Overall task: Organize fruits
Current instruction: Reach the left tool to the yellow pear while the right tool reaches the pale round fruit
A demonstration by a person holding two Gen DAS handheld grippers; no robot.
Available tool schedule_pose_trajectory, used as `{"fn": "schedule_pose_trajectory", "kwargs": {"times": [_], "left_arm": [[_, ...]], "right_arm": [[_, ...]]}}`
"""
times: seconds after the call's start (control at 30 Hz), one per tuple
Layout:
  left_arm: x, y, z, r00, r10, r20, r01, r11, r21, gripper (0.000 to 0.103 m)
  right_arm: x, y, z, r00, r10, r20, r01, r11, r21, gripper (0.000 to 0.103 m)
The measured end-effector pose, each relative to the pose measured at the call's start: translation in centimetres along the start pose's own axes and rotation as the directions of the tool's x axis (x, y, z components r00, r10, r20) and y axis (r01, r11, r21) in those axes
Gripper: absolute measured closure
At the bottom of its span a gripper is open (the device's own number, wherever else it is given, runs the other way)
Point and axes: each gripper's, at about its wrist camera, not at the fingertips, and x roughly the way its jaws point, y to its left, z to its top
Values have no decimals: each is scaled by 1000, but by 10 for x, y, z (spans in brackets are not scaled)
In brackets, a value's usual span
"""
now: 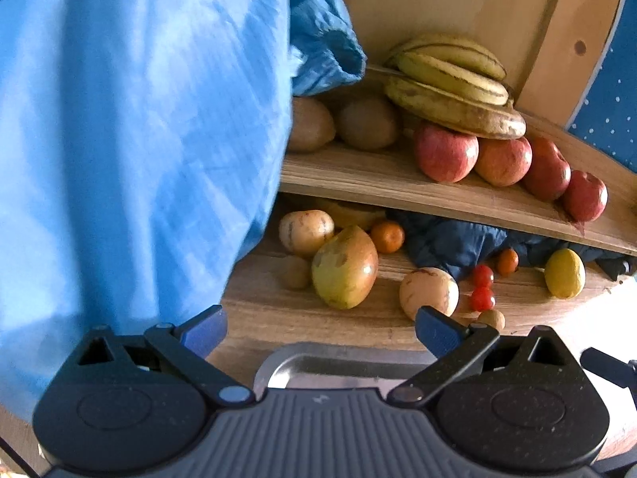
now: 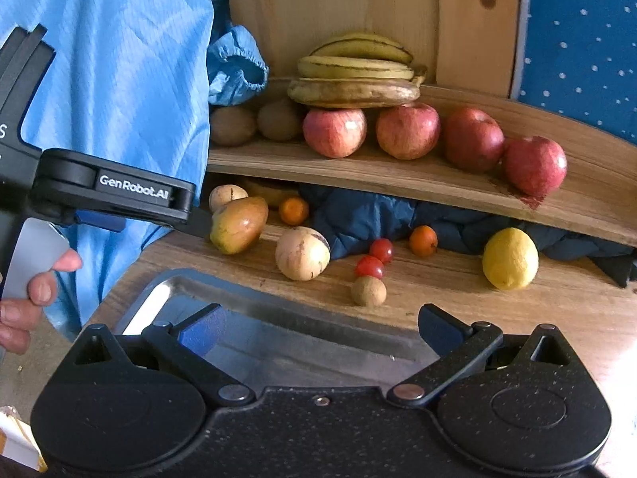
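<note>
Fruit lies on two wooden levels. On the raised shelf (image 2: 398, 183) sit several red apples (image 2: 408, 131), a bunch of bananas (image 2: 354, 79) and two kiwis (image 2: 278, 119). On the table (image 2: 517, 318) below lie a mango (image 2: 239, 225), pale round melons (image 2: 302, 253), small oranges (image 2: 423, 241), cherry tomatoes (image 2: 376, 259), a lemon (image 2: 510, 259) and a small brown fruit (image 2: 368, 290). My right gripper (image 2: 322, 328) hovers open over a metal tray (image 2: 167, 286), holding nothing. My left gripper (image 1: 320, 328) is open and empty above the tray's edge (image 1: 338, 354), short of the mango (image 1: 344, 267).
A person's light blue sleeve (image 1: 139, 139) fills the left side of both views. A dark blue cloth (image 2: 378, 215) is bunched under the shelf. A hand (image 2: 28, 290) holds the left gripper's body (image 2: 115, 191) in the right wrist view. A blue dotted wall (image 2: 577, 40) stands at right.
</note>
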Motion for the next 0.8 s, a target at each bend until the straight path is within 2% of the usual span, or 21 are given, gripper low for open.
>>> {"fn": "schedule_pose_trajectory", "kwargs": {"times": [0.2,0.33,0.43,0.8], "left_arm": [[21,-3,11,999,-40,-21,41,998,43,1],[31,-1,17,998,-61,-21,62,996,56,1],[37,-1,21,996,-93,-16,93,993,69,1],[53,-9,32,986,-166,-17,167,980,113,18]], "right_arm": [[28,10,15,1000,2,-13,-4,995,-100,1],[46,12,26,1000,13,-17,-15,992,-127,1],[55,14,32,999,27,-23,-30,992,-126,7],[77,21,43,998,46,-42,-51,989,-139,20]]}}
